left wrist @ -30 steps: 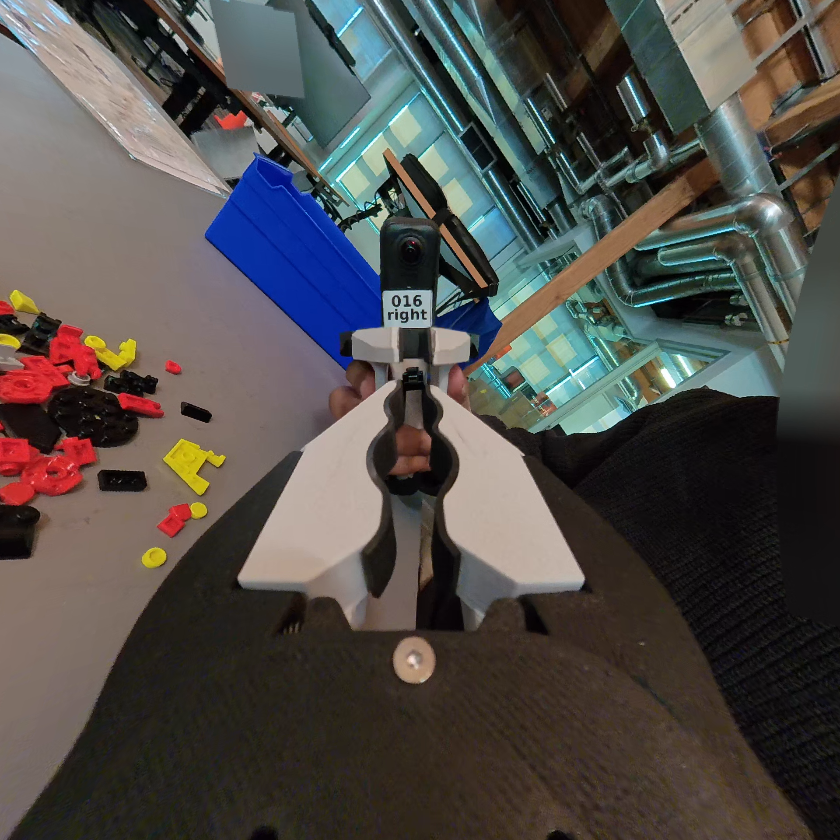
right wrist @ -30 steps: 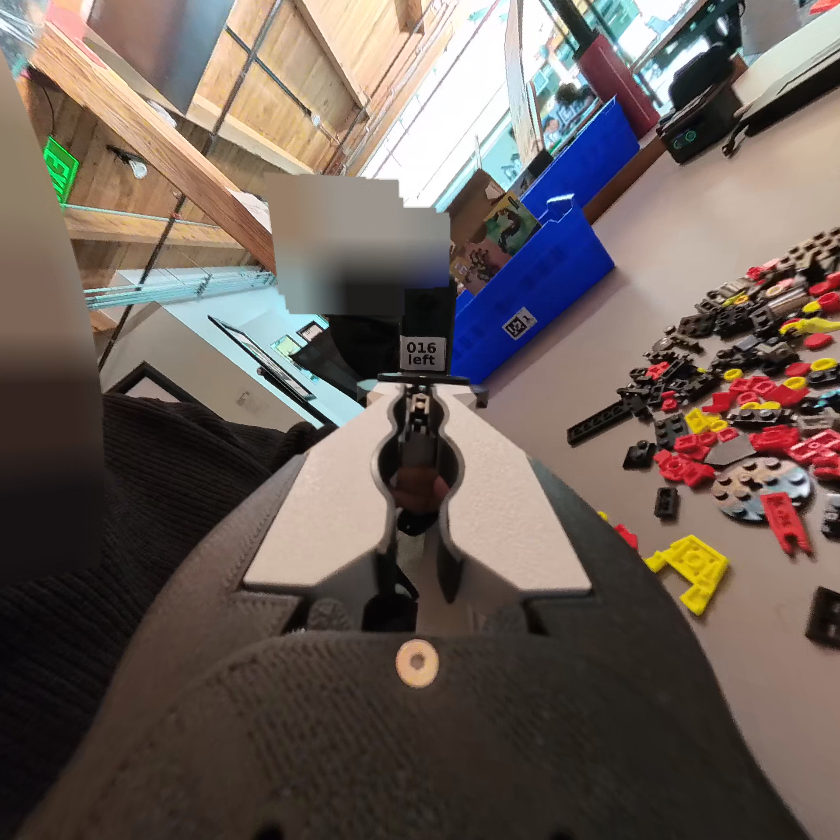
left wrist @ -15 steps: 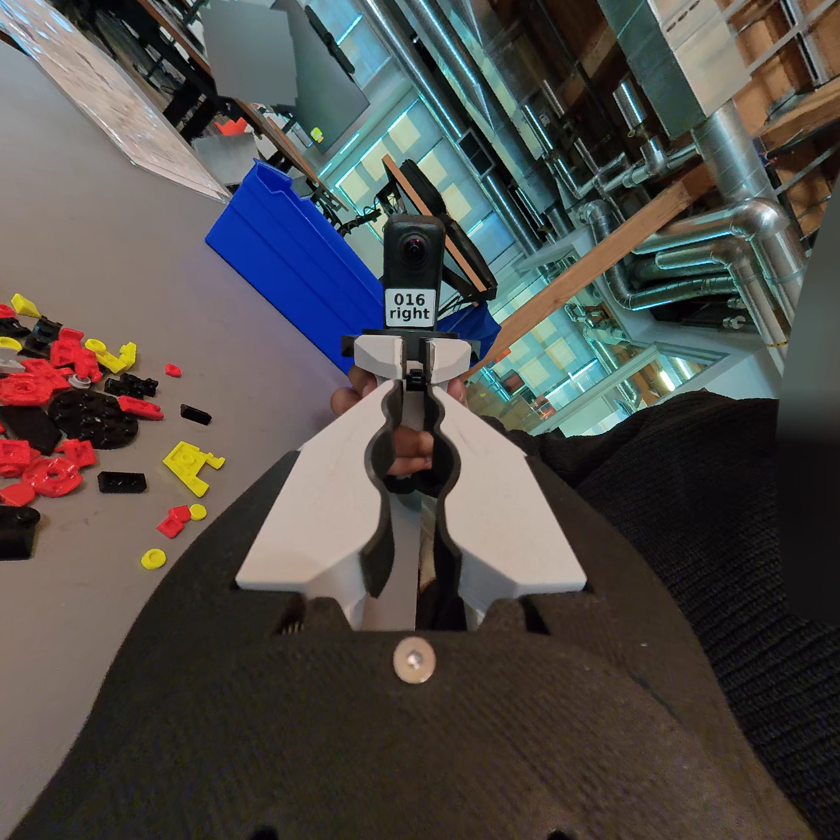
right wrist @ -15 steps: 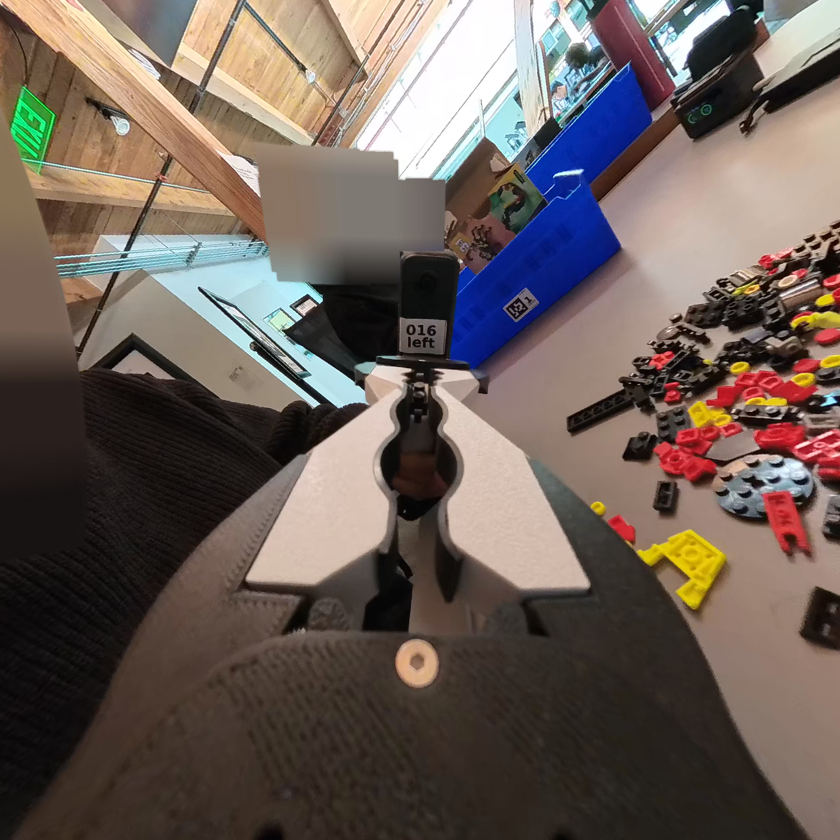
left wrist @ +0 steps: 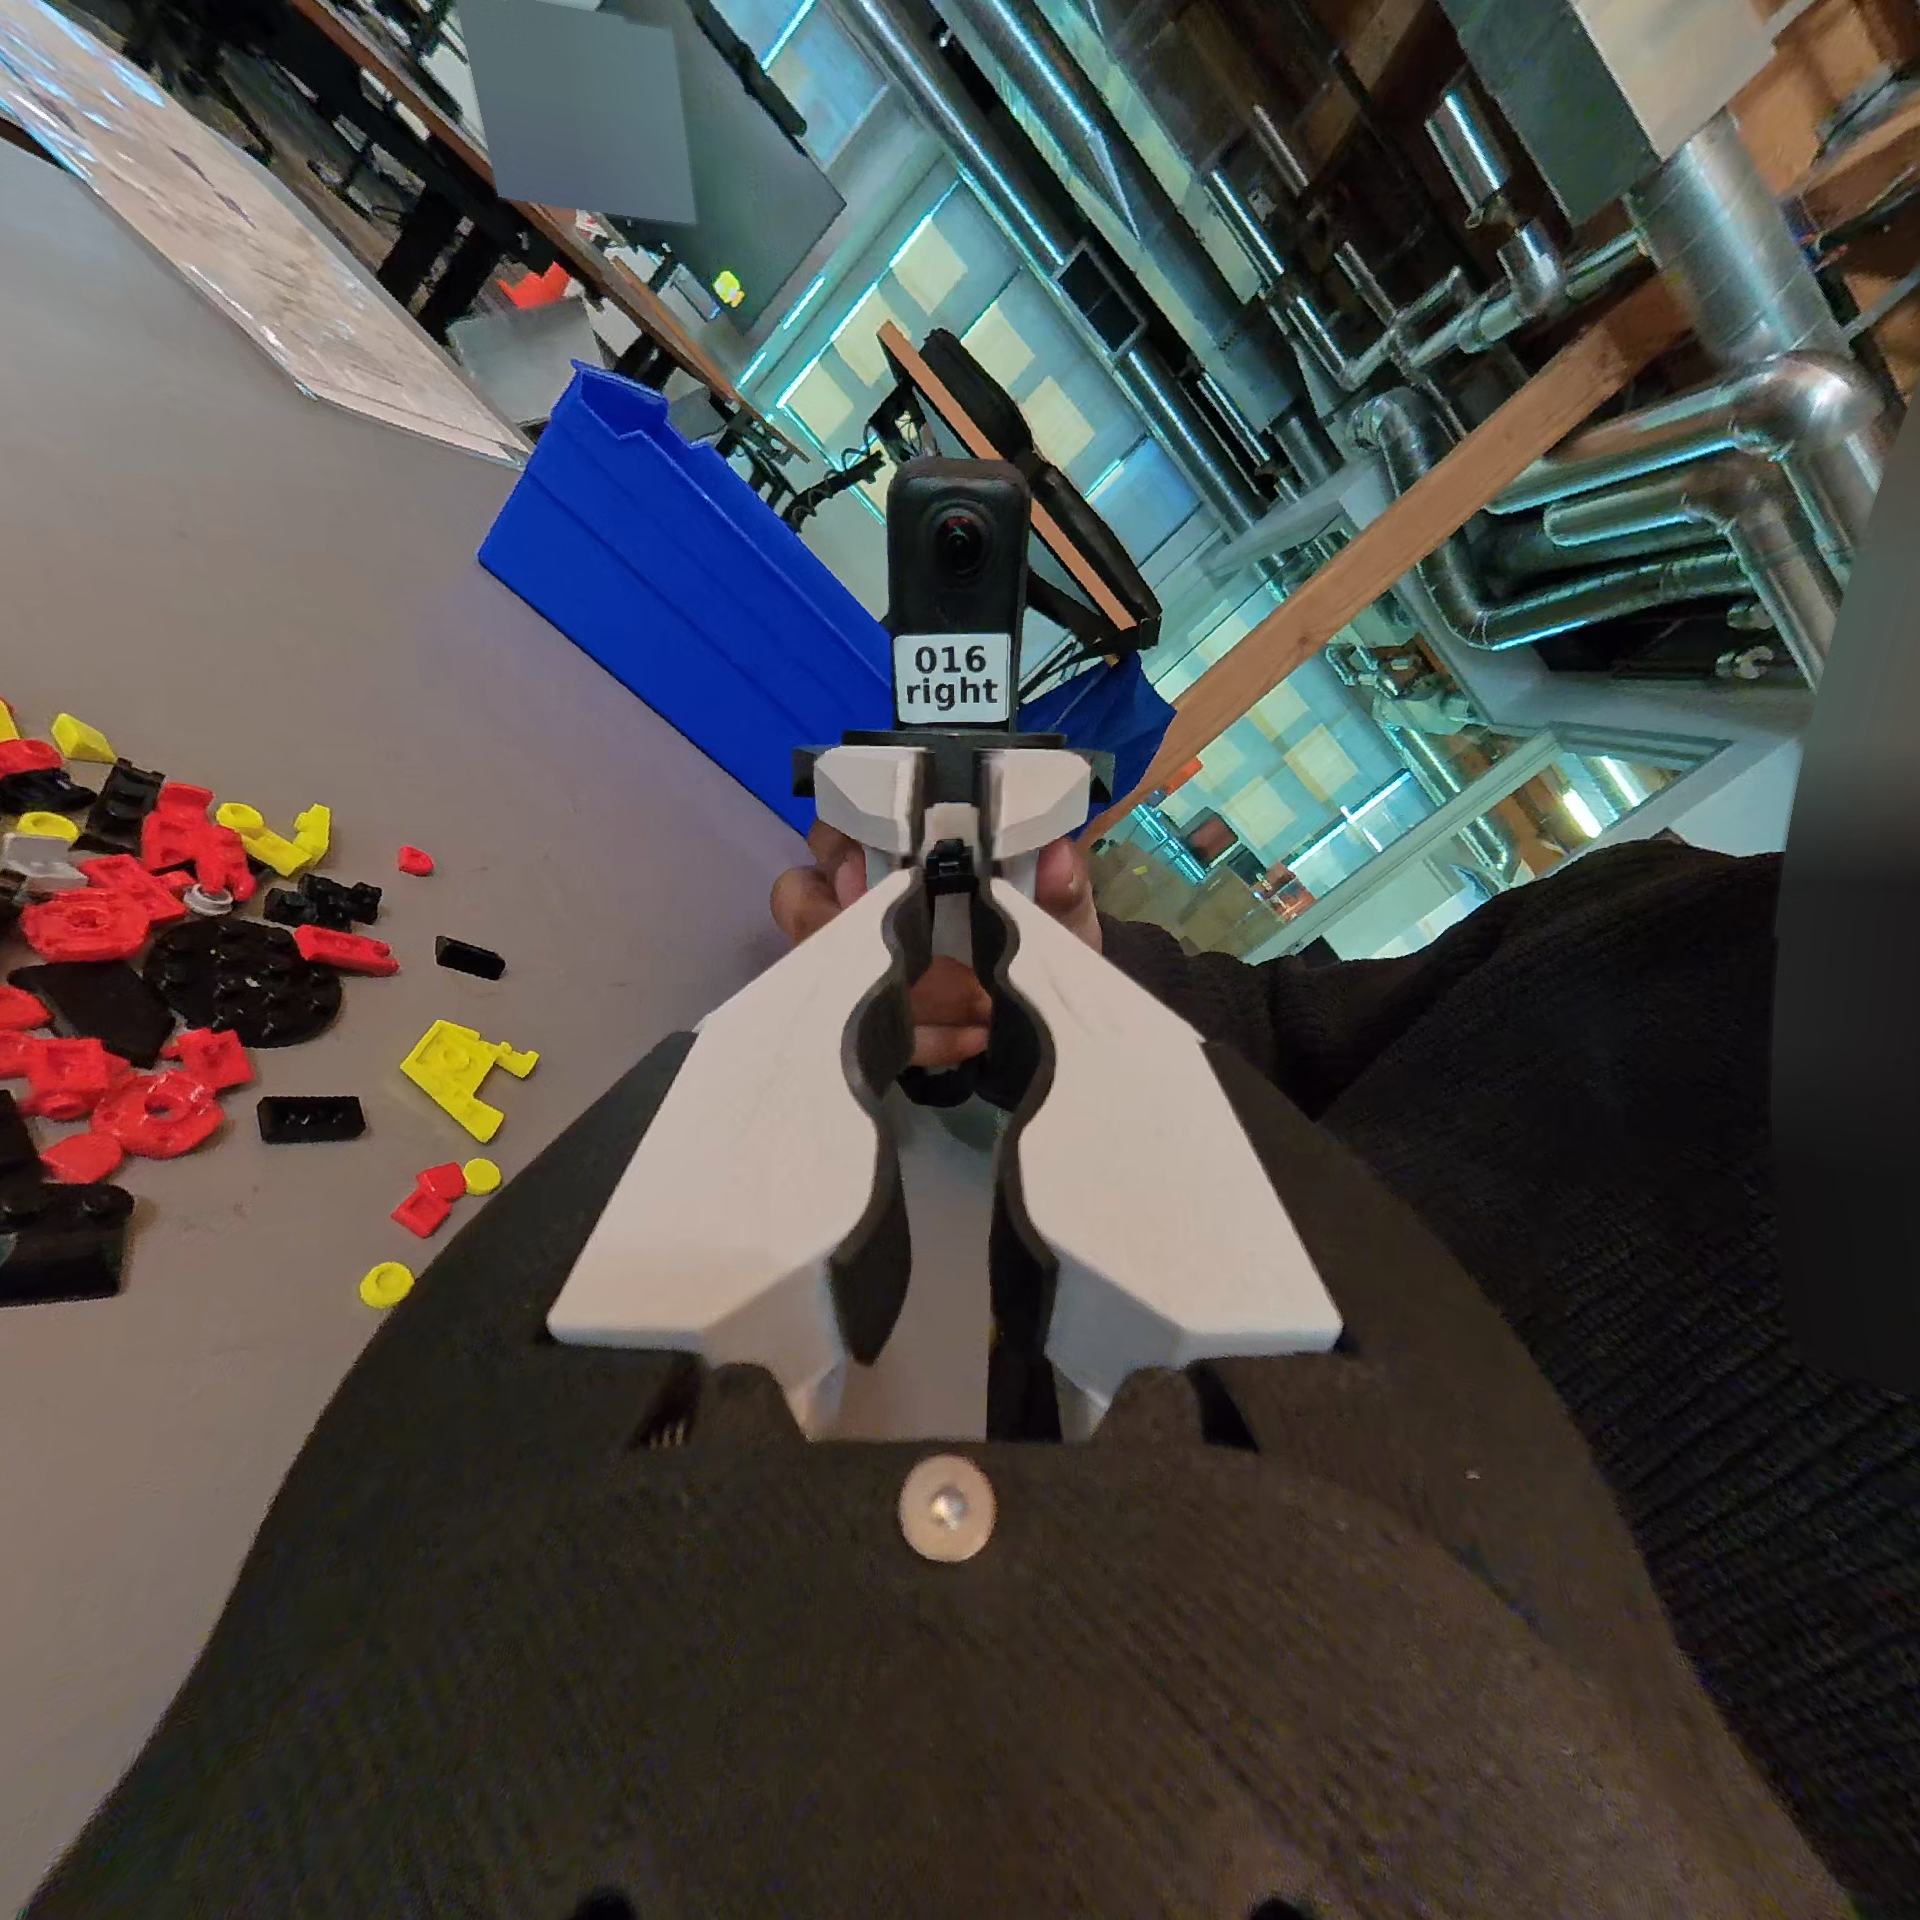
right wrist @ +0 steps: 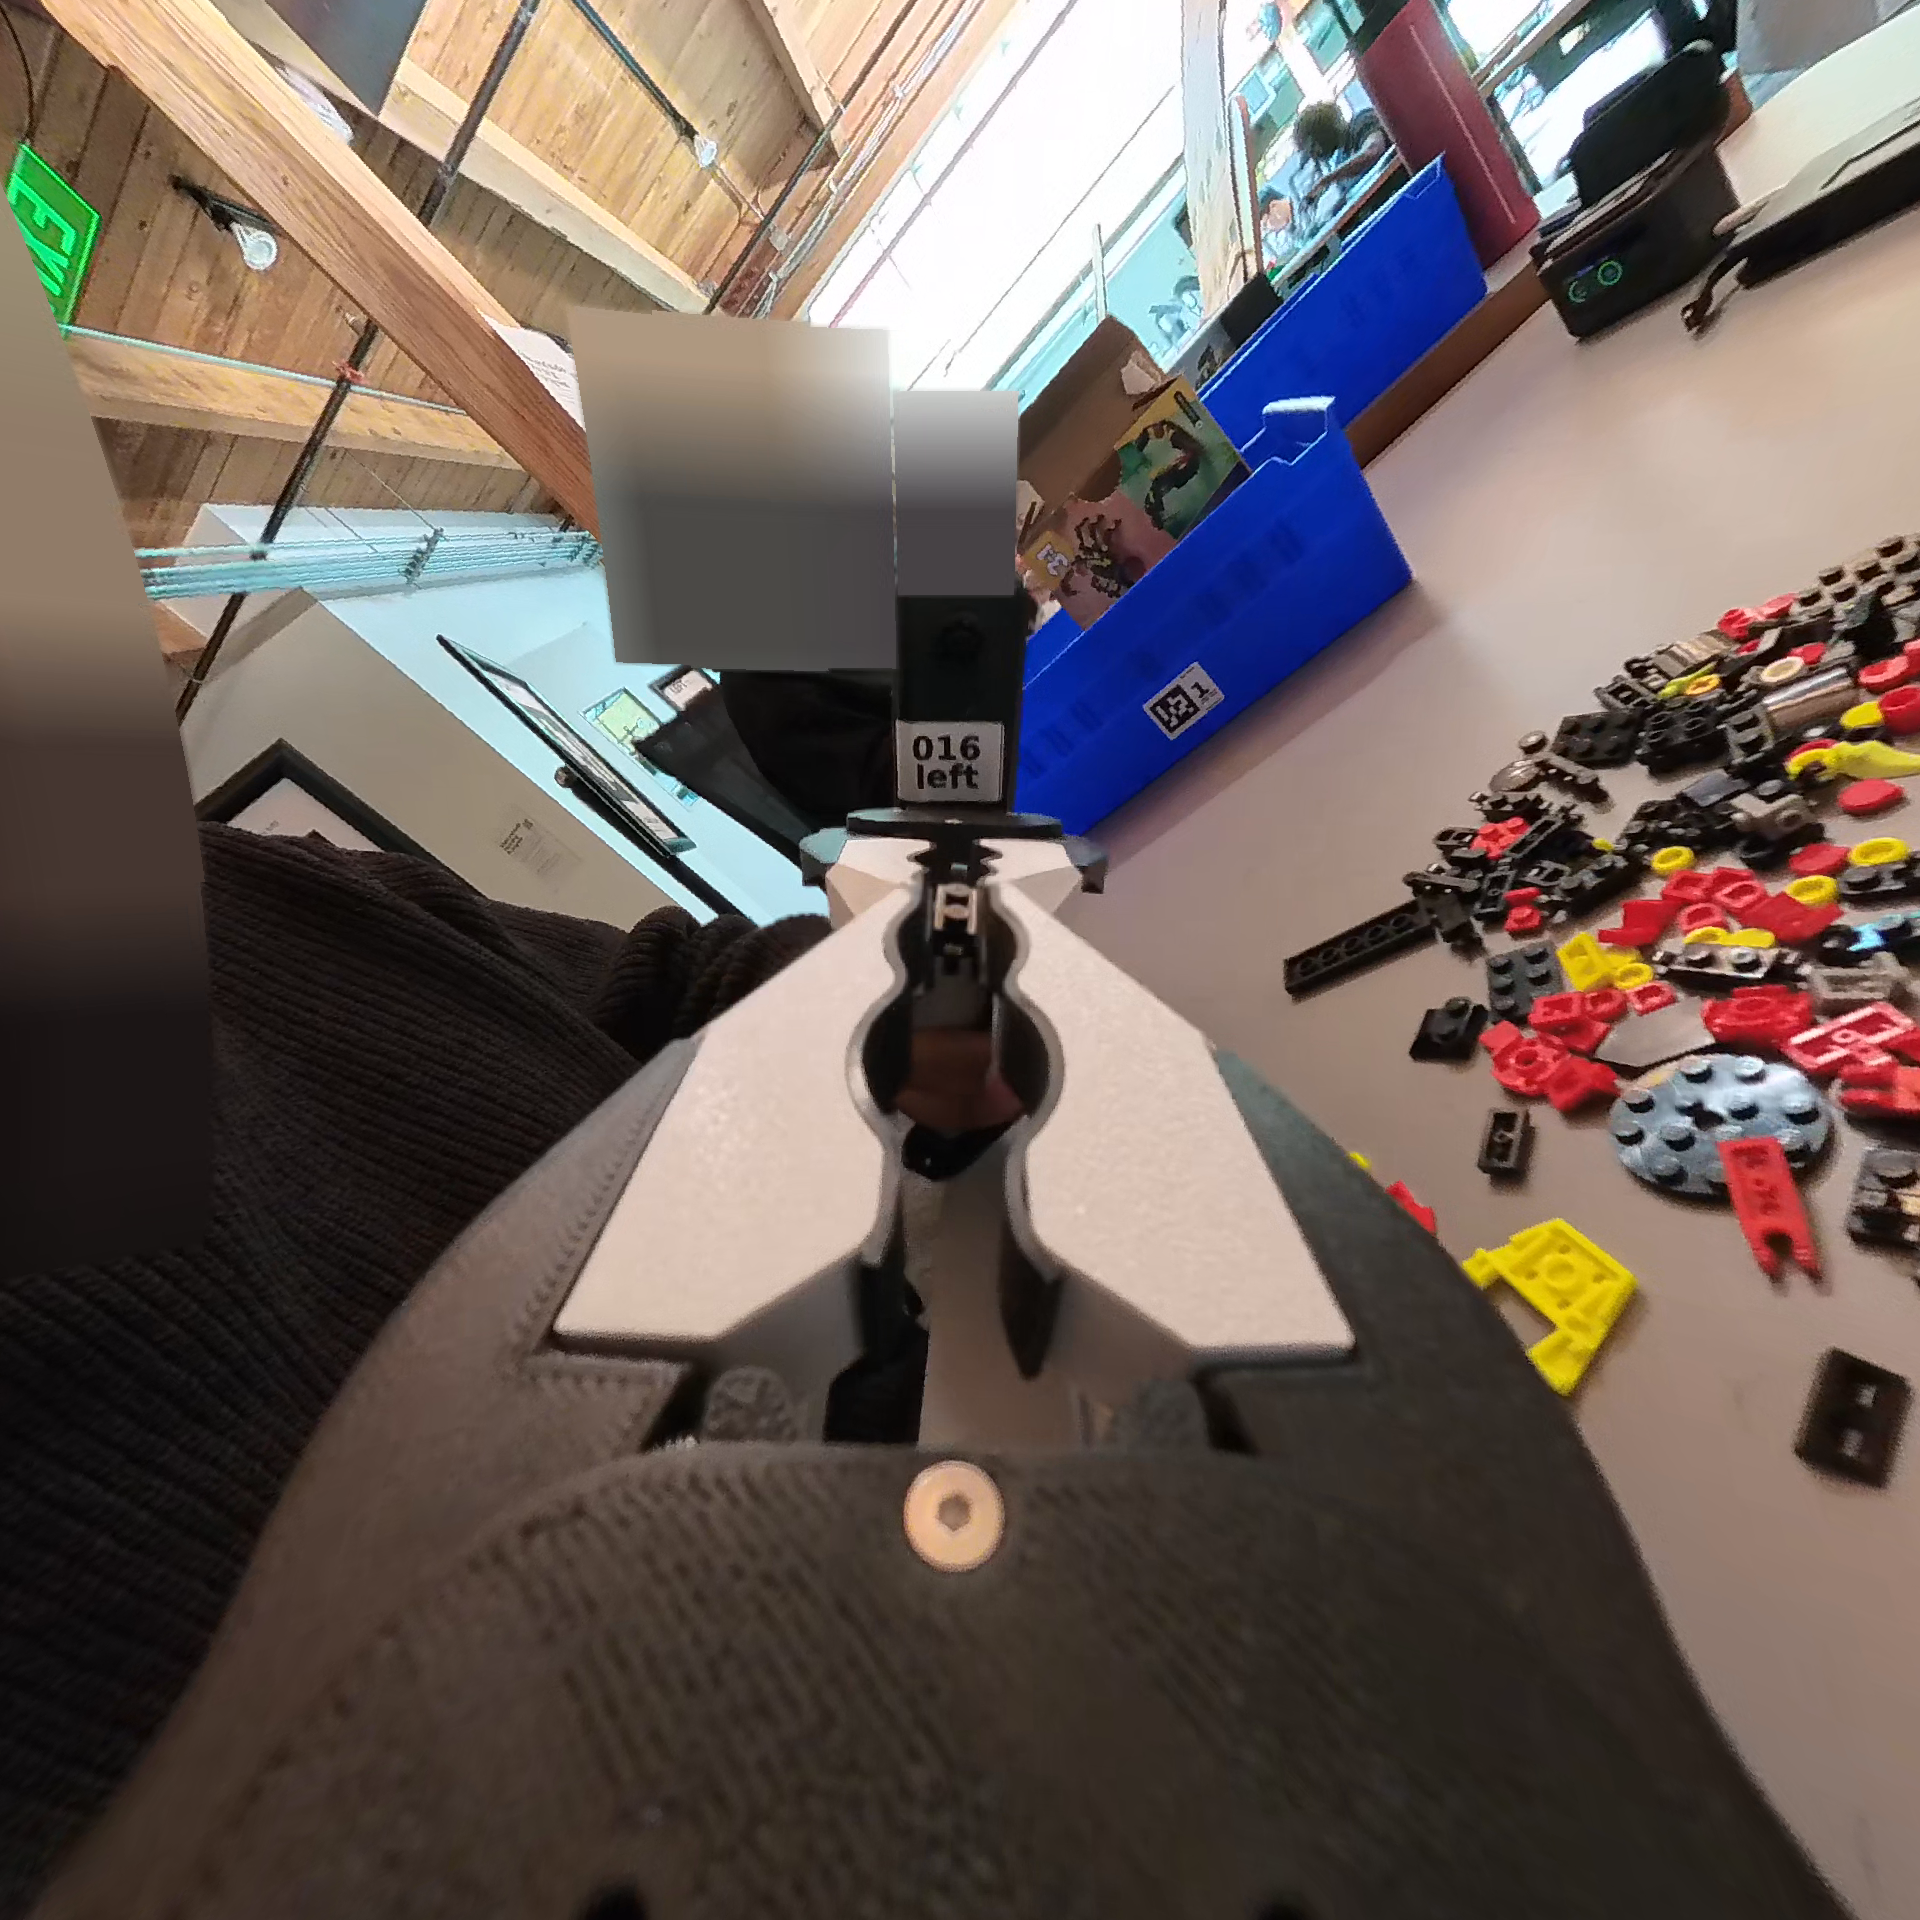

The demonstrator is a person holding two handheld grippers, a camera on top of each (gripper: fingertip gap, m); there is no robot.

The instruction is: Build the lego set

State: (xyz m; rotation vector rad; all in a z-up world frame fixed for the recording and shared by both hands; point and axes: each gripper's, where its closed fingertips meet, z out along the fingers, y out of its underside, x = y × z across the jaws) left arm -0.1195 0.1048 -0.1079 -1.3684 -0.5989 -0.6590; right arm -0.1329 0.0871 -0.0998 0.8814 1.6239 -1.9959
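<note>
My two grippers face each other tip to tip above the grey table. In the left wrist view, my left gripper (left wrist: 951, 896) is shut on a small black lego piece (left wrist: 950, 868), and the right gripper (left wrist: 951, 821) meets it head-on. In the right wrist view, my right gripper (right wrist: 951, 920) is shut on a small black and grey piece (right wrist: 951, 914), which touches the left gripper (right wrist: 951, 868). How the pieces join is hidden between the fingertips. Loose red, black and yellow lego parts (left wrist: 156, 935) lie on the table, also in the right wrist view (right wrist: 1714, 935).
A blue bin (left wrist: 675, 582) stands on the table behind the parts, also in the right wrist view (right wrist: 1247, 623). A yellow notched plate (right wrist: 1558, 1288) and a black round plate (right wrist: 1714, 1132) lie nearest. A printed sheet (left wrist: 208, 239) lies far back. A dark-sleeved arm (left wrist: 1558, 1143) holds the right gripper. The tips of both grippers are at nearly the same place.
Both grippers stay shut and tip to tip. The pair has shifted only slightly, so the table and bin sit a little differently in each view.
</note>
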